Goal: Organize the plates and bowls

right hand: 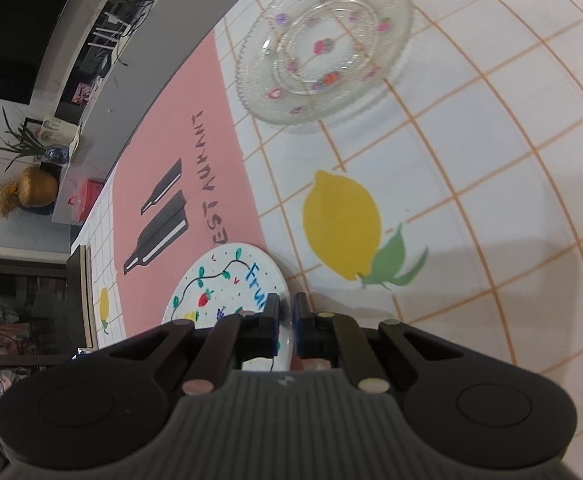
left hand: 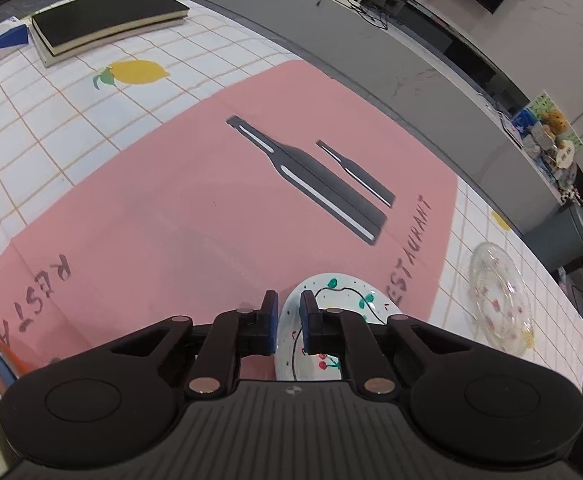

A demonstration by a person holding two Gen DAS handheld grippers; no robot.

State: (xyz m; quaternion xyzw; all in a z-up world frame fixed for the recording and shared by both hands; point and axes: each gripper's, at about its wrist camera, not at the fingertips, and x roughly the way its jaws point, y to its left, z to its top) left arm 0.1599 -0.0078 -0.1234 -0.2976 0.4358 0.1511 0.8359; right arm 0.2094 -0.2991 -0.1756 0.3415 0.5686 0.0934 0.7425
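Right now both grippers pinch the same white painted plate [left hand: 333, 312], each on an opposite part of its rim. The left gripper [left hand: 289, 310] has its jaws nearly pressed together with the rim caught between them, one finger outside the plate and one over its painted face. The right gripper [right hand: 286, 312] holds the rim likewise, its jaws almost meeting, with only the plate's edge between.

The plate carries a black vine with green leaves, red cherries and a strawberry, and blue lettering. It sits on the desk [right hand: 491, 168], at the corner of the pink placemat [left hand: 151, 208], partly over the pink and partly over the white checked cloth.

Beyond the plate, the placemat shows two printed dark bottles [left hand: 311, 184] and the word RESTAURANT along its side. Further from the plate, past the placemat's edge and well apart from it, a clear glass plate [right hand: 325, 46] with small pink and red dots lies flat on the checked cloth. Between the painted plate and the glass one, a printed yellow lemon [right hand: 341, 224] marks the cloth. Across the placemat from the plate, a black notebook [left hand: 109, 18] rests at the desk's far corner.
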